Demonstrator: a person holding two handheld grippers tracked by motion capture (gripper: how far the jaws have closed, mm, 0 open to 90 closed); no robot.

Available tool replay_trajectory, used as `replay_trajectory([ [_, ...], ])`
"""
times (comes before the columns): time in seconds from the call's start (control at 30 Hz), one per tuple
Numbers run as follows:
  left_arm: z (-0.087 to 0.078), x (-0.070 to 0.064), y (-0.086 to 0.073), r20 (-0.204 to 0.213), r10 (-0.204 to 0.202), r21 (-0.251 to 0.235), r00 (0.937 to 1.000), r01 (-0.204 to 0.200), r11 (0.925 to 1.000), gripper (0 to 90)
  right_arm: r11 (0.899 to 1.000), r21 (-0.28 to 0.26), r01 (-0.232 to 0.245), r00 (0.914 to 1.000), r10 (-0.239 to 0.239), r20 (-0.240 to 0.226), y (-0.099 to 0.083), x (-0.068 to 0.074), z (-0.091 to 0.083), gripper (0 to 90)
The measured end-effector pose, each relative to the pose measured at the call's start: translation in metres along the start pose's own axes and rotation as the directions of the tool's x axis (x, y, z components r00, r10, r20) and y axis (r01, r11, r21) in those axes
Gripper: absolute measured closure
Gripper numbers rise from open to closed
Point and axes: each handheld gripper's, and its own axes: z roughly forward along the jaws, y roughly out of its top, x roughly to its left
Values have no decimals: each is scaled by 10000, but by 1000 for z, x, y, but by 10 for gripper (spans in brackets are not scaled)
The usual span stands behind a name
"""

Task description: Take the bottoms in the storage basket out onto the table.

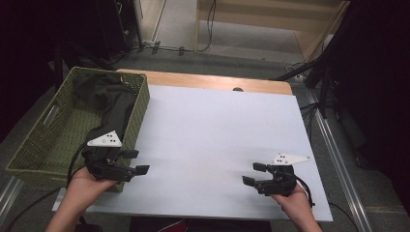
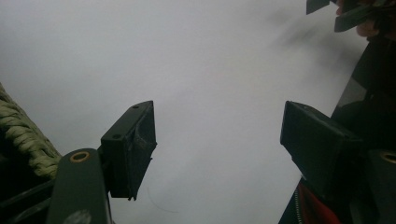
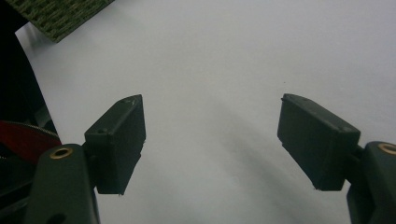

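A green woven basket (image 1: 43, 140) stands at the table's left edge with a dark cloth (image 1: 109, 104) piled in it. My left gripper (image 1: 138, 162) is held by a hand just beside the basket's near right corner, open, nothing between its jaws. In the left gripper view the left gripper (image 2: 217, 149) hangs over the bare white sheet, with the basket's rim (image 2: 23, 135) at the left. My right gripper (image 1: 254, 173) is held low at the near right of the sheet, open and empty. In the right gripper view the right gripper (image 3: 210, 140) points across the sheet toward the basket's corner (image 3: 58, 16).
A white sheet (image 1: 217, 130) covers most of the wooden table (image 1: 217, 81). Cables and dark stands lie on the floor beyond the far edge and to the right. In the left gripper view, the other gripper (image 2: 345, 14) shows at the top right.
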Motion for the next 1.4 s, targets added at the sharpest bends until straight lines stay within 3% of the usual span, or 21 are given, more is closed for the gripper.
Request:
replay_trajectory([
  [0.13, -1, 0, 2, 32, -260, 36, 9997, 260, 9997, 240, 10000, -28, -35, 10000, 35, -37, 0, 0, 1, 221],
  [0.17, -2, -1, 6, -150, -338, 312, 9993, 343, 9989, 238, 10000, -13, -69, 10000, 69, -49, 1, 0, 1, 220],
  [0.23, -2, -1, 8, -107, -369, 449, 9993, 374, 9983, 221, 10000, 20, -65, 10000, 65, -61, 1, -1, 1, 220],
  [0.43, -10, 2, 18, 135, -577, 49, 9982, 576, 9983, 219, 9999, -7, -148, 9999, 148, -66, 1, -2, 2, 220],
  [0.5, -15, 6, 23, 393, -644, -70, 9971, 647, 9979, 219, 9999, -22, -108, 9999, 108, -66, 1, -2, 2, 220],
  [0.67, -21, 10, 29, 459, -480, 26, 9978, 479, 9988, 219, 9999, 11, -109, 9999, 109, -94, 1, -1, 3, 220],
  [0.77, -26, 18, 36, 470, -622, -161, 9970, 630, 9979, 219, 10000, -48, -73, 10000, 72, -44, 2, -2, 4, 220],
  [0.93, -29, 24, 41, 343, -736, -229, 9967, 744, 9970, 219, 9999, -65, -103, 9999, 103, -72, 2, -1, 5, 220],
  [1.1, -31, 32, 49, -94, -805, -187, 9967, 803, 9966, 219, 10000, -45, -11, 9999, 11, -102, 3, -1, 7, 220],
  [1.4, -33, 38, 61, -45, -908, -290, 9959, 906, 9955, 219, 10000, -21, 27, 9999, -27, -141, 5, -1, 10, 219],
])
